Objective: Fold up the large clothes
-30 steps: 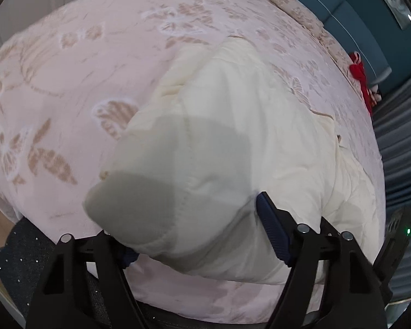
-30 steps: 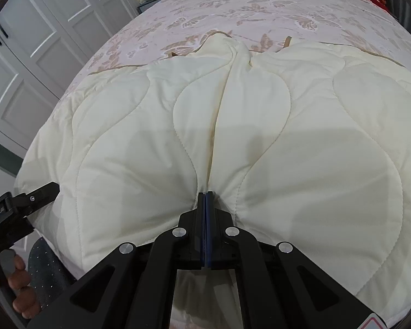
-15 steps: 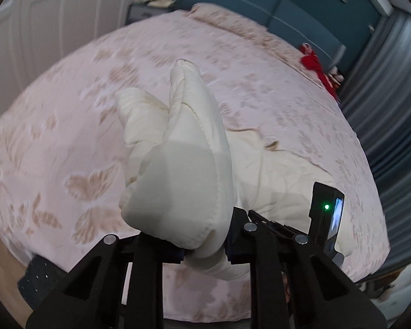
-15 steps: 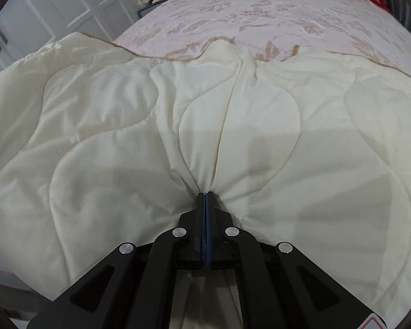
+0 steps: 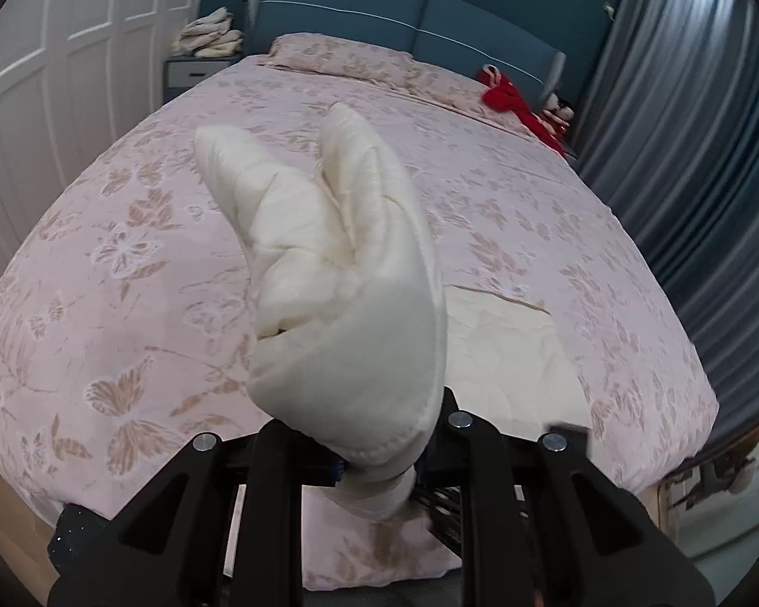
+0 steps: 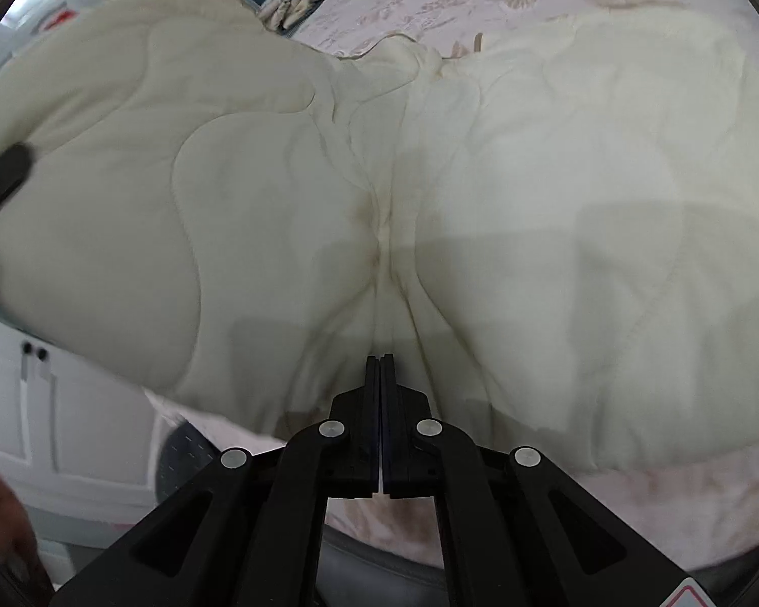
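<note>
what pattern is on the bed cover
Pale pink bed cover with beige butterflies and flowers; clearest in the left wrist view.

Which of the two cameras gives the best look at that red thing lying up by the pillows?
The left wrist view. There the red soft item lies in plain sight at the far right of the pink floral bedspread, near the blue padded headboard. The right wrist view does not show it: the cream quilted garment fills that picture.

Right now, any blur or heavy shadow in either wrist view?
Left wrist: mostly sharp, fisheye bends the bed; slight smear at the lower right edge. Right wrist: quilt smeared on its left side, soft shadow bands across its lower part; gripper itself crisp.
</note>
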Motion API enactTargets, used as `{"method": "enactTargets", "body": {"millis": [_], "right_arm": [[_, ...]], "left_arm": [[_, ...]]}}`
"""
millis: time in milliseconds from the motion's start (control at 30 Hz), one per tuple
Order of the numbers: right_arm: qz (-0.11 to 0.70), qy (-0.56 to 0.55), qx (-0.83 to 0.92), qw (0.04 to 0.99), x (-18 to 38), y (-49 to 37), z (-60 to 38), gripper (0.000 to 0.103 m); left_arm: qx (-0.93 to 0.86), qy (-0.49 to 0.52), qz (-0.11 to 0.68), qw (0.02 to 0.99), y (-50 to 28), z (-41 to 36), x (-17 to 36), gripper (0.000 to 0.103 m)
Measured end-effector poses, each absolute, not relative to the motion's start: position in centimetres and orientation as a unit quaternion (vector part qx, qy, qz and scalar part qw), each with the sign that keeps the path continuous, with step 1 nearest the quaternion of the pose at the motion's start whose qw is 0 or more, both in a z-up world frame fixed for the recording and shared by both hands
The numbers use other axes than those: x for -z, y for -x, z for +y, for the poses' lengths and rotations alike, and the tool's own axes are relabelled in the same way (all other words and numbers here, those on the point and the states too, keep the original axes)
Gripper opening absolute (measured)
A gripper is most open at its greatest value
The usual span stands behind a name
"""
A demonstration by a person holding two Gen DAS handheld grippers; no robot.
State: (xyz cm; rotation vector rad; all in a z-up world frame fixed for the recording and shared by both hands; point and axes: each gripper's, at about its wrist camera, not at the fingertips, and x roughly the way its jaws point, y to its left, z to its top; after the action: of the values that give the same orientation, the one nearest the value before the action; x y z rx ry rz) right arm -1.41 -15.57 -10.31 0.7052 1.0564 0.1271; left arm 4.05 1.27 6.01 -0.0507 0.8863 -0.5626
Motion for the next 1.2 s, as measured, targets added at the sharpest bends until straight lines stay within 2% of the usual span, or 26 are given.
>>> {"method": "enactTargets", "body": {"millis": [367, 567, 800, 1200], "right_arm": [[0.505, -0.358, -0.103, 0.778, 13.4, -2.0, -13.8, 0.002], [0.475, -0.392, -0.068, 0.785, 9.2, 3.4, -18.9, 0.002], [0.47, -0.292, 0.069, 0.83, 3.0, 10.9, -26.5, 0.002], [0.468, -0.285, 0.113, 0.829, 0.7, 16.4, -29.3, 0.002]], "left_arm": [[0.301, -0.033, 0.443, 0.844, -1.5, -3.5, -4.0, 0.017], [0.33, -0.064, 0.431, 0.837, -0.5, -6.8, -4.8, 0.017], [0.353, -0.093, 0.462, 0.808, 0.3, -13.0, -2.3, 0.017], [0.341, -0.153, 0.497, 0.783, 2.8, -19.3, 3.3, 0.017]]}}
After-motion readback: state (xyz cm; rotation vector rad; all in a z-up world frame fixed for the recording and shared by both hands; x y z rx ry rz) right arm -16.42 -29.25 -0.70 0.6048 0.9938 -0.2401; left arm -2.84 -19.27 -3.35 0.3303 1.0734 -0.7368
